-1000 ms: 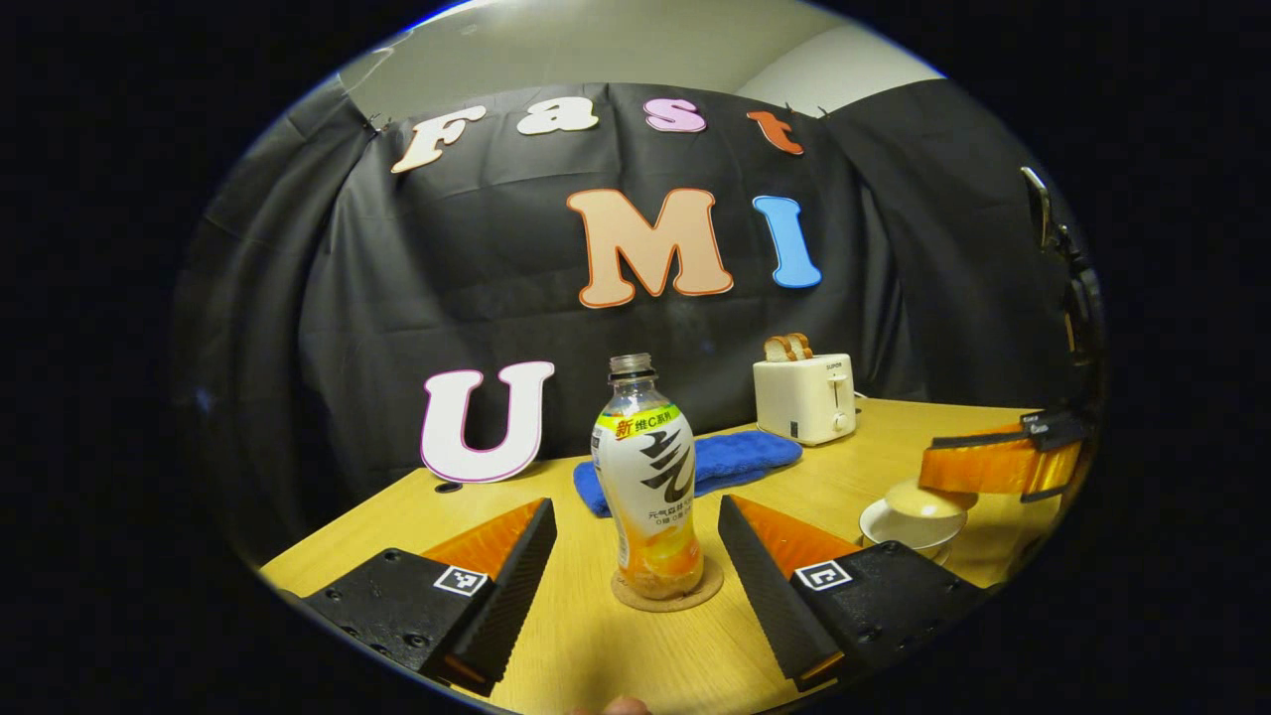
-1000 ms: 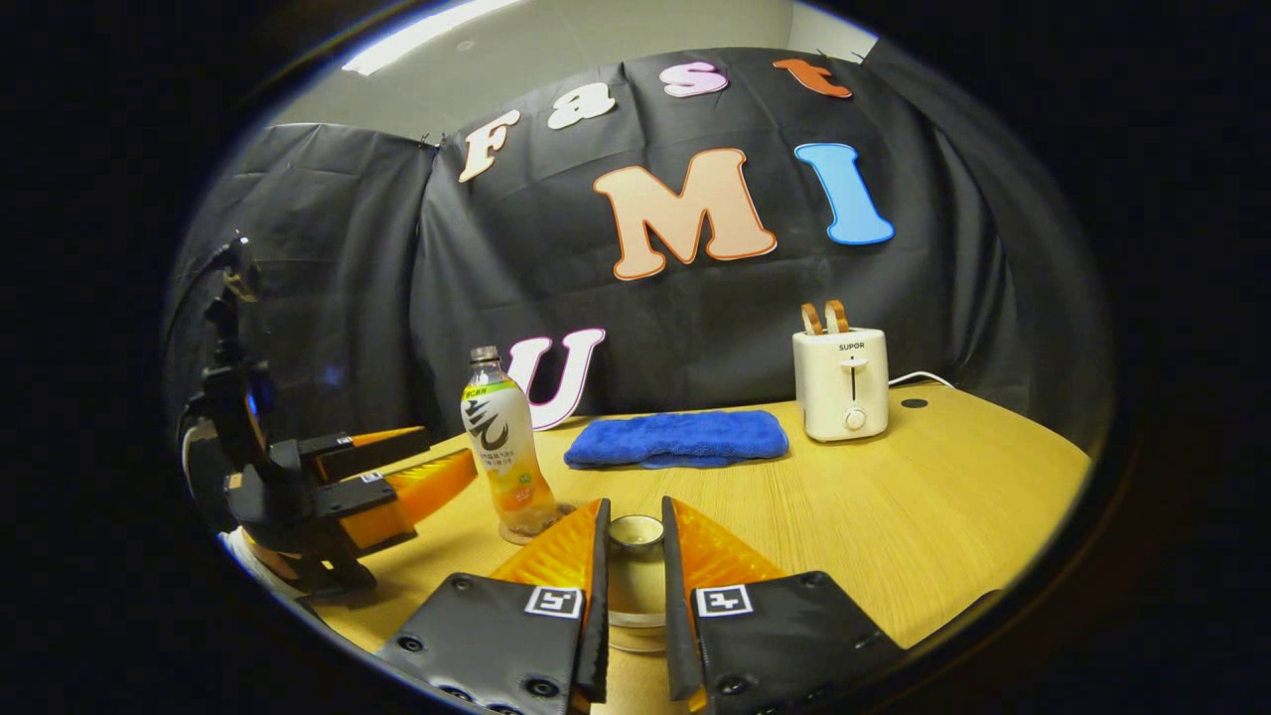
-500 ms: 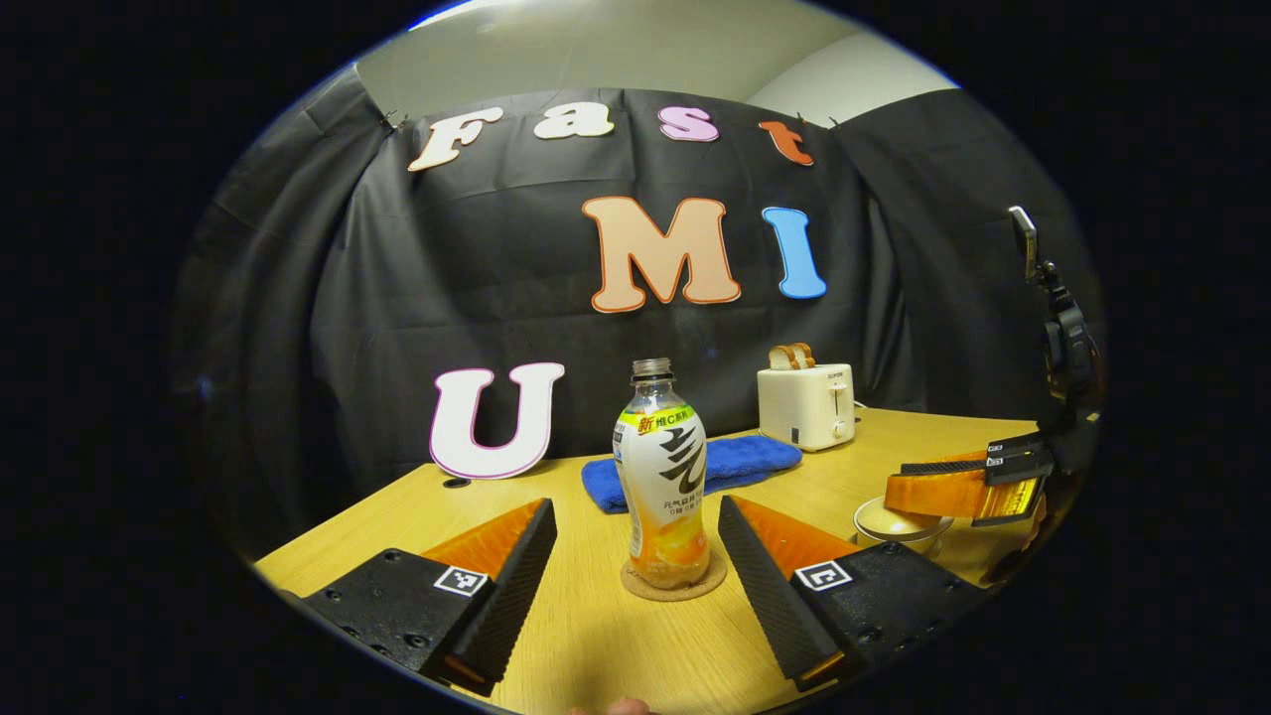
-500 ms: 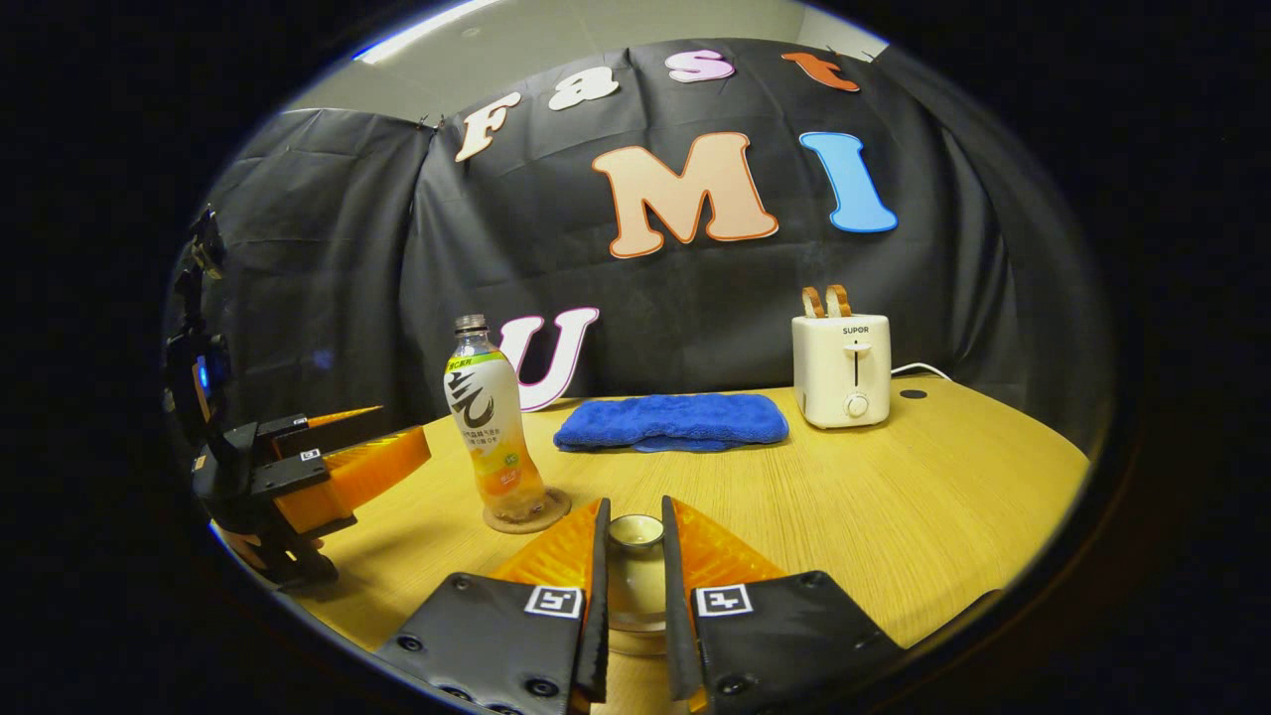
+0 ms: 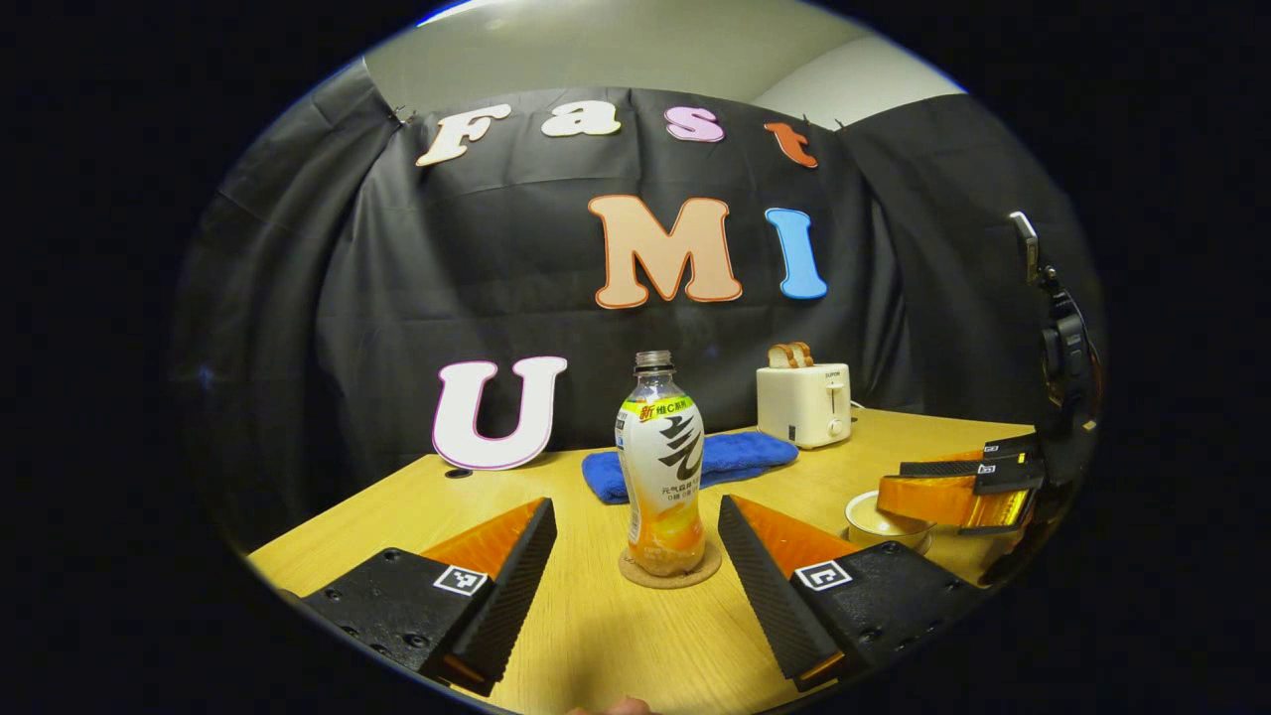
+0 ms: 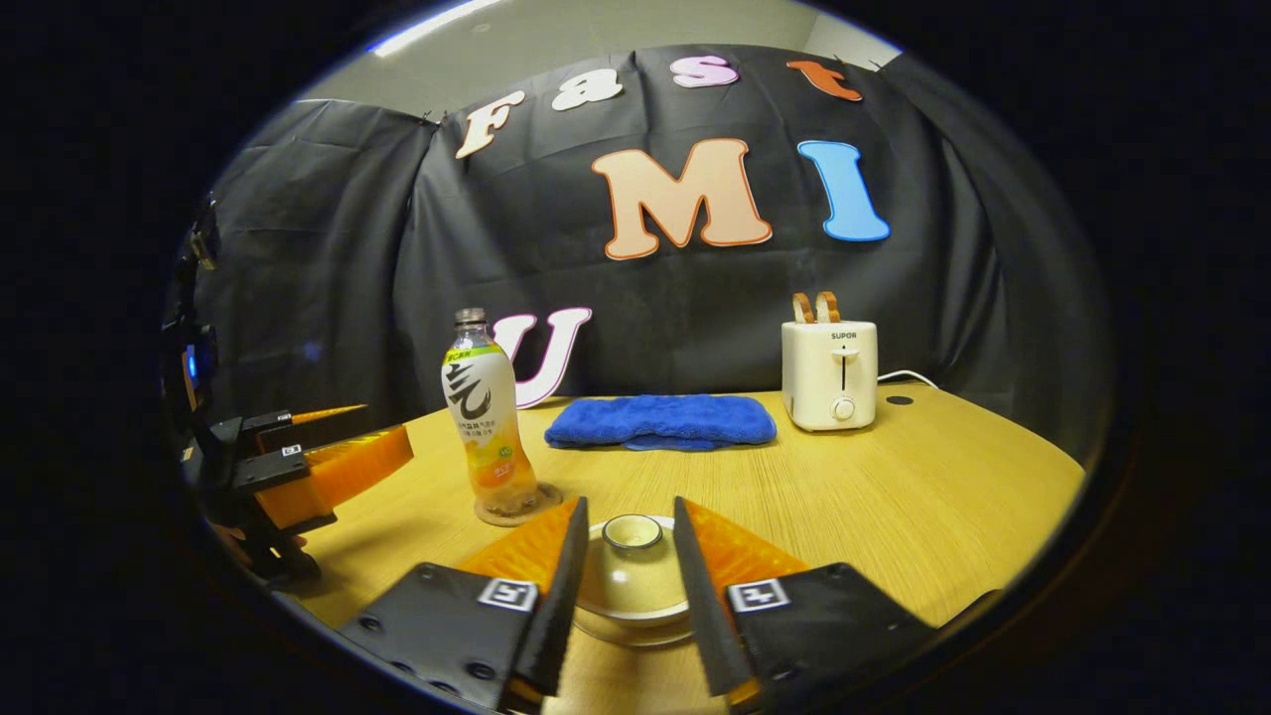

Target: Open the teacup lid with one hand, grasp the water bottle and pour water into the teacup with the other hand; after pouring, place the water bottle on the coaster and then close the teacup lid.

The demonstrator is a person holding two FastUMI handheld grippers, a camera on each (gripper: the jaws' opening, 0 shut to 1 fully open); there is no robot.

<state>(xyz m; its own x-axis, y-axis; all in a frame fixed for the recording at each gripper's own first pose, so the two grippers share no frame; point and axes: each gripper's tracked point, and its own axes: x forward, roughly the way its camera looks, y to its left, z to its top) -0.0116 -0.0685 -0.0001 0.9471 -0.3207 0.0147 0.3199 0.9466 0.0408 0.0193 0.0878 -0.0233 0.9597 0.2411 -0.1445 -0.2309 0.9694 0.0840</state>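
The wooden table (image 6: 894,497) is carrying a white toaster (image 6: 830,374) with bread in its slots and a blue towel (image 6: 660,420) lying flat at the back near the black cloth wall. The water bottle (image 5: 662,462) is standing upright and uncapped on the round coaster (image 5: 670,575), and the left gripper (image 5: 635,556) is sitting with its jaws spread wide to either side of the bottle, touching nothing. The teacup (image 6: 632,596) is sitting near the front with its lid (image 6: 633,533) resting on it, and the right gripper (image 6: 628,586) is flanking the lid with its jaws parted, a gap showing at each side of the knob.
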